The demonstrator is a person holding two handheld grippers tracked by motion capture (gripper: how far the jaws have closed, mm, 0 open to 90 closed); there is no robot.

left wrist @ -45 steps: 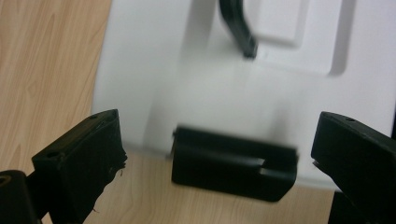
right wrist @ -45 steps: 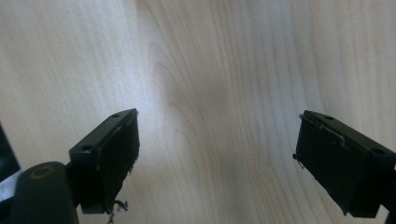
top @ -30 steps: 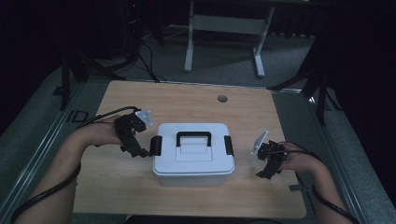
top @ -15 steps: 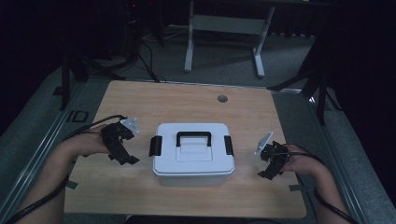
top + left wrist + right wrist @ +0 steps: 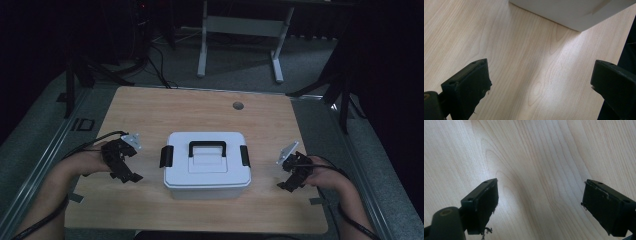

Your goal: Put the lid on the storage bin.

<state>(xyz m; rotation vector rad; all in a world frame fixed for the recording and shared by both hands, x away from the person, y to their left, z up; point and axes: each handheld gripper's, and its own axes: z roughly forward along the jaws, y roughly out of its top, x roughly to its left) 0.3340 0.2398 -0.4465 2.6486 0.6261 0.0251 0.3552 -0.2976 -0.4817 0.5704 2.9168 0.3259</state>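
Two grippers flank white box (image 5: 207,165) mid-table (image 5: 200,107), long axis left-right, handle (image 5: 207,148) up. Left gripper (image 5: 539,82) sees box corner; right gripper (image 5: 539,205) sees bare wood. Both jaws apart.

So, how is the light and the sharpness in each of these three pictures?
High view: dim and soft, the room behind almost black, the table and white box lit evenly. Left gripper view: bright, wood grain sharp, a pale glare patch under the box's corner, the near jaws slightly blurred. Right gripper view: bright and even, grain crisp, no hard shadow.
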